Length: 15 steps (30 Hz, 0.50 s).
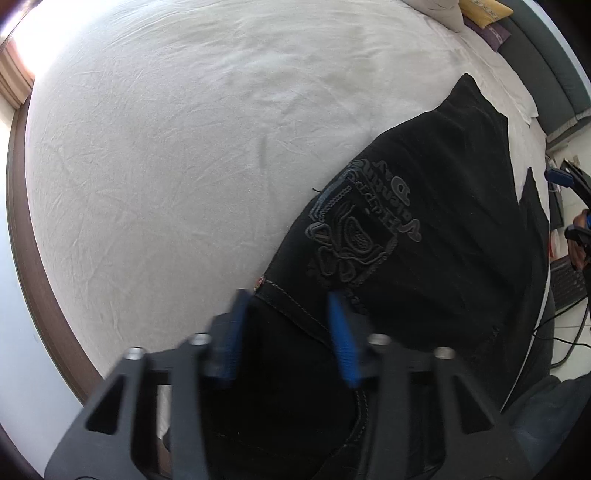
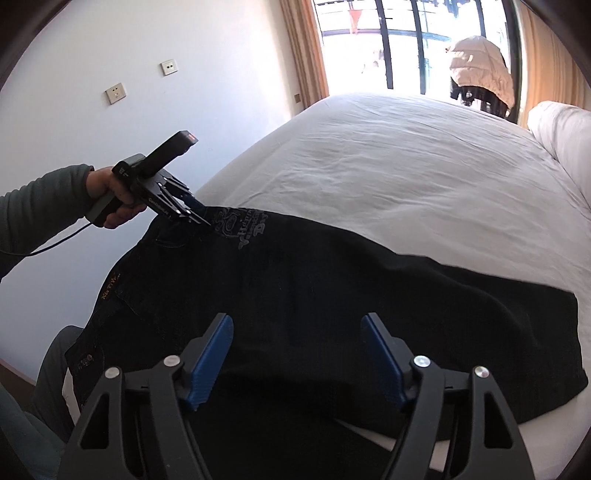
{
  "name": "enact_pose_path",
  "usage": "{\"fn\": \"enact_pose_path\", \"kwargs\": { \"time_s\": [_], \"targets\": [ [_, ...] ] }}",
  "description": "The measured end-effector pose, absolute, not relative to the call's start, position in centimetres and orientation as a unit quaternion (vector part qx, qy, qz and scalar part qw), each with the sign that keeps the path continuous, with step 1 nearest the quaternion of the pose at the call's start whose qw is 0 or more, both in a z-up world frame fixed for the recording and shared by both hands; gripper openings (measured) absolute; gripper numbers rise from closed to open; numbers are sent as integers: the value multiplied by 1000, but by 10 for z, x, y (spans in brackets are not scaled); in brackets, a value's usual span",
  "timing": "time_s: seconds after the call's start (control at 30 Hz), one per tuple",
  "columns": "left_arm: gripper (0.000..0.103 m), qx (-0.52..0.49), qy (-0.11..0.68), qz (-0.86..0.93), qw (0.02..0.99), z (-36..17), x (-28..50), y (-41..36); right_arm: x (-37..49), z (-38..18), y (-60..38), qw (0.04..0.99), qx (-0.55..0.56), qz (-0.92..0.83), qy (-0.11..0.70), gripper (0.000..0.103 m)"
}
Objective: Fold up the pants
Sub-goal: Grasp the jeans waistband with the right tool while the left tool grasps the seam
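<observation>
Black pants (image 1: pixel 436 229) with grey embroidery (image 1: pixel 354 229) lie on the white bed, near its edge. In the left wrist view my left gripper (image 1: pixel 290 299) is open, its blue pads astride the waistband area just above the fabric. In the right wrist view the pants (image 2: pixel 314 295) spread across the near bed edge, and my right gripper (image 2: pixel 297 328) is open and empty above them. The left gripper also shows in the right wrist view (image 2: pixel 195 214), held in a hand, its tips at the embroidered part.
The white bed sheet (image 1: pixel 166 155) stretches wide to the left. Pillows (image 1: pixel 447 11) lie at the headboard. A wall (image 2: pixel 129 110) and a bright window (image 2: pixel 406 44) stand beyond the bed. A white duvet roll (image 2: pixel 561 133) lies at the right.
</observation>
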State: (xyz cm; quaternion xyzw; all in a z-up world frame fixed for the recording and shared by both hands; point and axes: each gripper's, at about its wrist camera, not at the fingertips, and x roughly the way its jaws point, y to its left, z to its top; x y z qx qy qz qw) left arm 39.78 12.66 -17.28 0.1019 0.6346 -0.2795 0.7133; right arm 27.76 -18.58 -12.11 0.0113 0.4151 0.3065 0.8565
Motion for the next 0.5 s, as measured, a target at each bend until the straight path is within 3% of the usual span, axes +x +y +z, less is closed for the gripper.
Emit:
{"fn": "enact_pose_path", "kwargs": {
  "time_s": [0.17, 0.5],
  "targets": [
    [16, 101, 606, -262, 744, -152, 373, 137, 315, -114, -171, 852, -34, 331, 405, 68],
    [5, 150, 500, -215, 826, -110, 304, 158, 408, -129, -128, 809, -139, 368, 437, 44]
  ]
}}
